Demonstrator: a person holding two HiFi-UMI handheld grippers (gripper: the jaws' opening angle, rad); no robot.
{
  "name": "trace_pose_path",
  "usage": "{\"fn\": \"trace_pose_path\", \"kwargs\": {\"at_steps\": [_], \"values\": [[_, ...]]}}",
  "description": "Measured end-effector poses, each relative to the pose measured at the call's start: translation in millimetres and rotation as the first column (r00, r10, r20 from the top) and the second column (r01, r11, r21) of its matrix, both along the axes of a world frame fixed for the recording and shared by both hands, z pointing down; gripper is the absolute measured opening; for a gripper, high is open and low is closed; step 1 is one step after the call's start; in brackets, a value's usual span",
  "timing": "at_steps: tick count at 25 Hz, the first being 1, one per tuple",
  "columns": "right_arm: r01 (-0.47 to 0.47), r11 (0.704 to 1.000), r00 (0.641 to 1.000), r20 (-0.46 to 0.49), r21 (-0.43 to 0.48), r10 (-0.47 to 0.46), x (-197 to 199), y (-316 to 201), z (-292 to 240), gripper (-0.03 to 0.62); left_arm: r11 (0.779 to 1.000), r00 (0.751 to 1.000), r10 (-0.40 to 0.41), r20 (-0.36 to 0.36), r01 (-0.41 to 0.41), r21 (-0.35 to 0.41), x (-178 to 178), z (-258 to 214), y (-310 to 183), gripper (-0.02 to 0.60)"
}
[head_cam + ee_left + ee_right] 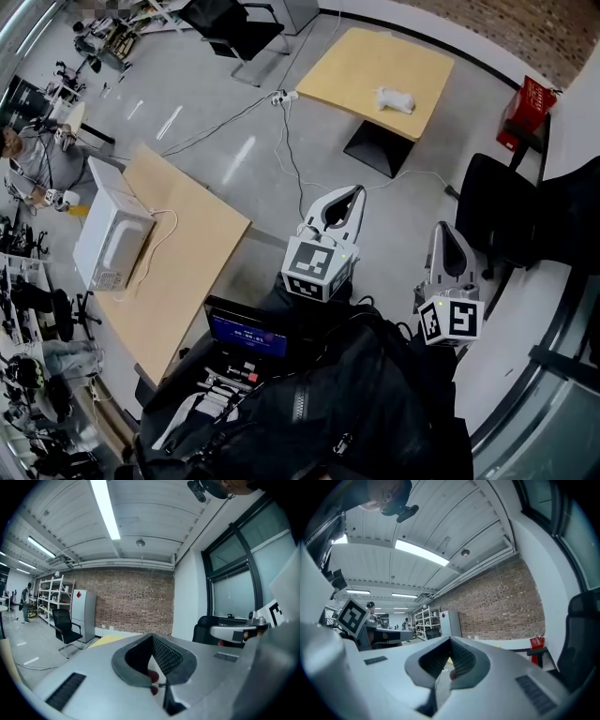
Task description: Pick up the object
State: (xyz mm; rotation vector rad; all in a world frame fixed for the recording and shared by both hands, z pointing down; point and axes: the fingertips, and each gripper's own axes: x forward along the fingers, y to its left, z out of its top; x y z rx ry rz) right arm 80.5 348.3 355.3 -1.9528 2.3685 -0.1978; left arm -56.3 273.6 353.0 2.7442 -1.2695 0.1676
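Note:
A small white object [395,98] lies on a yellow table [356,66] at the far side of the room. Both grippers are held up in the air well short of it, pointing roughly level. My left gripper [357,191] [152,637] has its jaws closed tip to tip with nothing between them. My right gripper [442,227] [450,641], beside it on the right, is also shut and empty. In the left gripper view a strip of the yellow table [110,640] shows beyond the jaws, with the right gripper [234,632] off to the side.
A white microwave [111,239] sits on a wooden table [187,272] at the left. Cables [286,141] run across the floor. A black office chair [502,216] and a red box [527,111] stand at the right. A black bag [356,403] and a lit screen [247,335] lie below me.

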Motion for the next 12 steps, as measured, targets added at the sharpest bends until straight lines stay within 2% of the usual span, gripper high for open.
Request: {"fn": "trace_pose_path", "kwargs": {"at_steps": [5, 12], "values": [[-0.027, 1.0, 1.0, -0.004, 0.003, 0.027, 0, -17, 2, 0.003, 1.0, 1.0, 0.001, -0.006, -0.001, -0.019, -5, 10, -19, -0.002], [-0.023, 1.0, 1.0, 0.016, 0.0, 0.023, 4, -68, 2, 0.003, 0.999, 0.999, 0.033, -0.024, -0.034, -0.024, 11, 15, -75, -0.002]]}}
